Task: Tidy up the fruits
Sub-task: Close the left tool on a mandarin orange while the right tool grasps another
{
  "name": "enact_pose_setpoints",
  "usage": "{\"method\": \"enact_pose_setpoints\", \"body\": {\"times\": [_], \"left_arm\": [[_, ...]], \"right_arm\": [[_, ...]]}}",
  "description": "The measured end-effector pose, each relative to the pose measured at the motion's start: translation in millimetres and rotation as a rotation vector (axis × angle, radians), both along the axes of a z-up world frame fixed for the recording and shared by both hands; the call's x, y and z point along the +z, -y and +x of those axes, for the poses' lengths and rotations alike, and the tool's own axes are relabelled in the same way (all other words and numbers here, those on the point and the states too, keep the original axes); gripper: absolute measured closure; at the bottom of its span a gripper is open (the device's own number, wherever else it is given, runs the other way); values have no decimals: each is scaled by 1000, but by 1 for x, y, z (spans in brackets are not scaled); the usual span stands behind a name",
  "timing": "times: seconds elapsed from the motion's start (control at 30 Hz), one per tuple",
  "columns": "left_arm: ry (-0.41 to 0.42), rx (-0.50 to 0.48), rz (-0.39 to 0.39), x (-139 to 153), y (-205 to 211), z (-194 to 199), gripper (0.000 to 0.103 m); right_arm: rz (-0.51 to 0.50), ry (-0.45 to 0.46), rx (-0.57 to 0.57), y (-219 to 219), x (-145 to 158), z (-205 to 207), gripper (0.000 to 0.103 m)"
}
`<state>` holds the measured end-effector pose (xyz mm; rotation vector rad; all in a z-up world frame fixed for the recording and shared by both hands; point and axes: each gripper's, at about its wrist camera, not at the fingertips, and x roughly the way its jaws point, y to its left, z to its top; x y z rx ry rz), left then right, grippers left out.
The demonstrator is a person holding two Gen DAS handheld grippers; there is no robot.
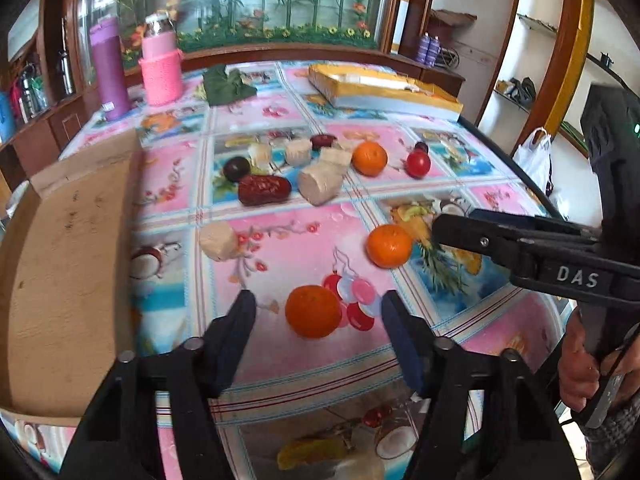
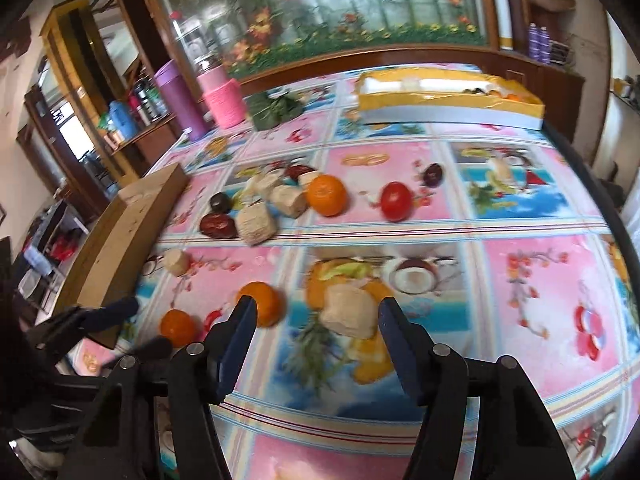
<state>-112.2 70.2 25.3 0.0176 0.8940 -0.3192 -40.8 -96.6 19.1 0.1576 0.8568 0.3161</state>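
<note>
Tongs both gape: left tongs [image 1: 318,320] flank round orange [image 1: 312,311]; right tongs [image 2: 316,326] flank pale chunk [image 2: 349,311].

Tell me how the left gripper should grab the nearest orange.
Grip the nearest orange across its widest middle, coming straight forward and down. It is round, sits alone on the tablecloth, and already lies between the open left gripper fingers.

Only thing readable is "DAS" in pale raised letters on the black arm of the right gripper [image 1: 436,224], over at the right edge of the left wrist view. Purple flask [image 1: 109,74] upper left has a small label, too blurry to read.
</note>
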Motion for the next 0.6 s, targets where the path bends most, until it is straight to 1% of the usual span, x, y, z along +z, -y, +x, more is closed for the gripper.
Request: {"method": "enact_pose_setpoints", "body": {"times": [0.03,0.1,0.13,0.2,0.3,0.33,0.37,0.4,0.43,0.53,0.6], "left_arm": [[-24,-6,-11,-5,0,4,55],[-54,-1,-27,-12,-3,9,59],[-66,1,-35,-14,-4,11,61],[-60,-4,-51,-11,-5,11,61],[-74,1,-38,-12,-2,14,61],[-72,-1,-34,-12,-2,14,61],[-72,-1,-22,-12,-1,14,63],[-67,11,1,-12,-1,14,73],[-63,19,12,-12,-1,13,74],[-70,31,-29,-11,-10,14,75],[-76,44,-38,-11,-16,12,75]], "right_arm": [[5,-8,20,-5,-1,3,35],[-19,12,41,-15,1,6,35],[-24,17,57,-20,3,7,35],[-13,5,84,-26,3,12,36],[-48,19,105,-38,5,15,38],[-49,18,114,-40,5,15,41],[-47,13,127,-43,5,16,43],[-44,10,138,-46,4,16,43],[-42,12,144,-47,3,16,43],[-3,12,168,-48,3,13,43],[4,14,188,-49,3,10,43]]}}
